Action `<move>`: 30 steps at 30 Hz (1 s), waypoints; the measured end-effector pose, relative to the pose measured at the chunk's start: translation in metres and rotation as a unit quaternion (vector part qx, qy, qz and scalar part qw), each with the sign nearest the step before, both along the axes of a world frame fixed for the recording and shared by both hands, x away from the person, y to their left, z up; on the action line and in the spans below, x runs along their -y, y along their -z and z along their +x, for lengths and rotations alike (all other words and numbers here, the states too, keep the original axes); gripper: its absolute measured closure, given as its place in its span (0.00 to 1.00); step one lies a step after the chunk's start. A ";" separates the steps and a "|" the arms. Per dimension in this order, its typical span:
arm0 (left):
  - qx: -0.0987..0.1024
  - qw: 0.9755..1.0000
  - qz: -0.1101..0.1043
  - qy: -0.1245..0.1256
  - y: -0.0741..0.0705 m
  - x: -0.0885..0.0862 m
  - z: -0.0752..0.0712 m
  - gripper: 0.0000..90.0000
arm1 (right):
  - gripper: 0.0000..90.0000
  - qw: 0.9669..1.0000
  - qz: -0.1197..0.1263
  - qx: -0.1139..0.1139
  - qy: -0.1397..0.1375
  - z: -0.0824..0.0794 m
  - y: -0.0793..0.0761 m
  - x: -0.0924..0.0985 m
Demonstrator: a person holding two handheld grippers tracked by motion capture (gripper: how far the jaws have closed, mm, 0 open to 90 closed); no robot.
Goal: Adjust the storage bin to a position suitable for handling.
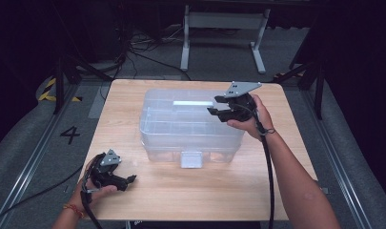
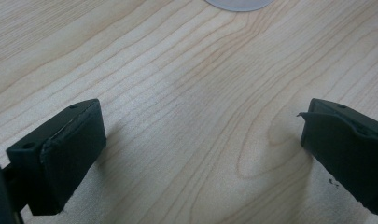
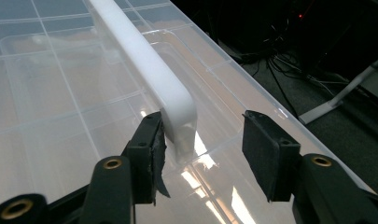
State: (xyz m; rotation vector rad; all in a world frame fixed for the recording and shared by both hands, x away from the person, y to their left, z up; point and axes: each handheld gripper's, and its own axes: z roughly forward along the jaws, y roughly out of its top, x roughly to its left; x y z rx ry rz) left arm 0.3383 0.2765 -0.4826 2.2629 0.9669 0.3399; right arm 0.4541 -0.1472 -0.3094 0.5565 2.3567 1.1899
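Note:
A clear plastic storage box (image 1: 190, 126) with a divided lid stands in the middle of the wooden table (image 1: 205, 191). A white handle (image 1: 193, 102) lies along its lid, and a grey latch (image 1: 191, 159) hangs at its front. My right gripper (image 1: 218, 109) hovers over the handle's right end. In the right gripper view its jaws (image 3: 203, 126) straddle that end of the handle (image 3: 149, 70): the left pad (image 3: 155, 144) is against it, while the right pad (image 3: 263, 154) stands apart. My left gripper (image 1: 128, 180) rests open at the table's front left, with bare wood between its jaws (image 2: 200, 126).
Beyond the table's far edge stands a white metal frame (image 1: 224, 28) among loose cables on the grey floor. A painted "4" (image 1: 70, 134) marks the floor at the left. Bare wood runs along the front of the table.

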 end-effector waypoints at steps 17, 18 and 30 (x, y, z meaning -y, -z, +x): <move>0.005 1.000 0.001 -0.003 0.000 0.000 0.000 0.01 | 0.82 1.000 -0.025 0.010 -0.012 -0.001 -0.001 -0.018; 0.003 1.000 0.000 -0.004 0.000 0.000 0.000 0.01 | 0.82 1.000 -0.026 0.011 -0.012 -0.001 -0.002 -0.018; 0.008 1.000 -0.006 -0.019 -0.006 -0.003 0.001 0.27 | 0.82 1.000 -0.026 -0.009 -0.009 0.005 -0.008 -0.019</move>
